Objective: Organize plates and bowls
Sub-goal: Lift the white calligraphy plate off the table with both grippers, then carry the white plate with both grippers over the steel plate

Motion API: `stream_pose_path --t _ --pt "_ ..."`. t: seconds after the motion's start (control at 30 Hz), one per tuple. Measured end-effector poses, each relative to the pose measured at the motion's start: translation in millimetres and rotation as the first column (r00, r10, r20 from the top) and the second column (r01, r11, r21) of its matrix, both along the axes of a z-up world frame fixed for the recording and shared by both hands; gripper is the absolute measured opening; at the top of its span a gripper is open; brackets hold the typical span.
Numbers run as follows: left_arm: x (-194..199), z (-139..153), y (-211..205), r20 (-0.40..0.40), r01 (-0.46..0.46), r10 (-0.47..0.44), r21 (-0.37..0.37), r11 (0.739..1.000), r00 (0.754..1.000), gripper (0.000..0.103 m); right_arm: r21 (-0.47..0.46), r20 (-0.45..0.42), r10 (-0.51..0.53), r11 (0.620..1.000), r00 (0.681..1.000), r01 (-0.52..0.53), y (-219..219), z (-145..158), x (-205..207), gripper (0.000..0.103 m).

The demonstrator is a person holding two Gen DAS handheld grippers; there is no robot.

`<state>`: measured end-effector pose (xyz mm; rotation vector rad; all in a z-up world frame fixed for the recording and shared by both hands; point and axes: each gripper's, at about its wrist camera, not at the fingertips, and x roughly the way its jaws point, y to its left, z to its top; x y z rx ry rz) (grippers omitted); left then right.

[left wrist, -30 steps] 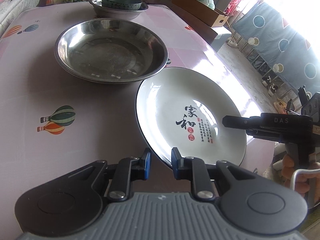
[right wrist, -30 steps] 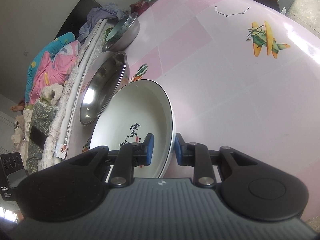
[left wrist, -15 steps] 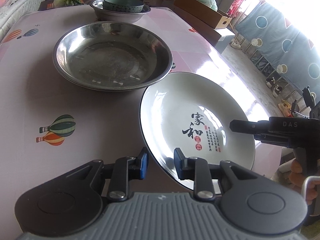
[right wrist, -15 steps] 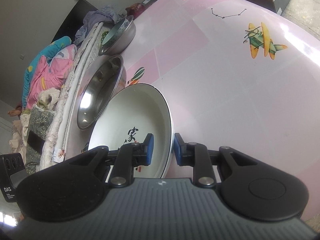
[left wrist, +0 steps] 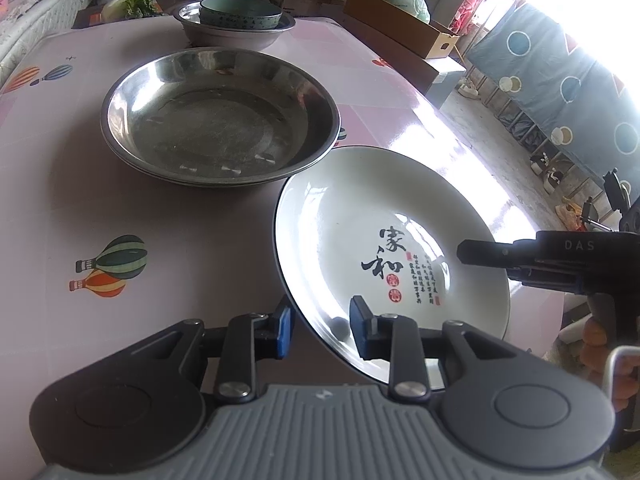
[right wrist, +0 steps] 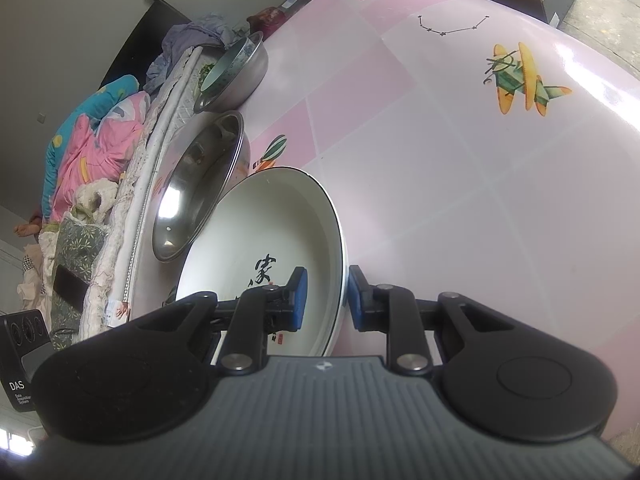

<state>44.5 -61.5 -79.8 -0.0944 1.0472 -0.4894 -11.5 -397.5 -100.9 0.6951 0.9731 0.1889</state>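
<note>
A white plate [left wrist: 384, 236] with black calligraphy is held above the pink table [left wrist: 60, 200], tilted. My left gripper [left wrist: 320, 330] has its jaws on either side of the plate's near rim with a gap showing. My right gripper [right wrist: 323, 298] is shut on the plate's right rim [right wrist: 336, 264]; it also shows in the left wrist view [left wrist: 520, 258]. A large steel basin [left wrist: 220, 116] sits just beyond the plate; it also shows in the right wrist view [right wrist: 200, 184]. Farther back a teal bowl [left wrist: 240, 12] rests inside a smaller steel bowl [left wrist: 236, 34].
A bed with pink and blue bedding [right wrist: 88, 148] runs along the table's far side. Cardboard boxes [left wrist: 404, 32] and a bagged item stand past the table's right edge. Greens [left wrist: 136, 2] lie behind the bowls.
The left gripper's jaws have widened around the plate rim. The plate has shifted slightly right and lower in the left wrist view, still in the right gripper.
</note>
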Motion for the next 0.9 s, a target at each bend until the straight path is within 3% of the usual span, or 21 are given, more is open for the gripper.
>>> stream_pose_path --t 0.33,0.9 --pt "-1 2 -6 0.011 0.009 -0.009 0.023 1.000 1.000 0.033 -0.004 -0.004 0.004 1.000 1.000 -0.004 1 1 0 0.022" --pt "-8 -1 -15 -0.024 0.062 -0.063 -0.026 0.998 0.998 0.033 -0.028 -0.002 -0.029 0.999 1.000 0.029 -11 4 1 0.023"
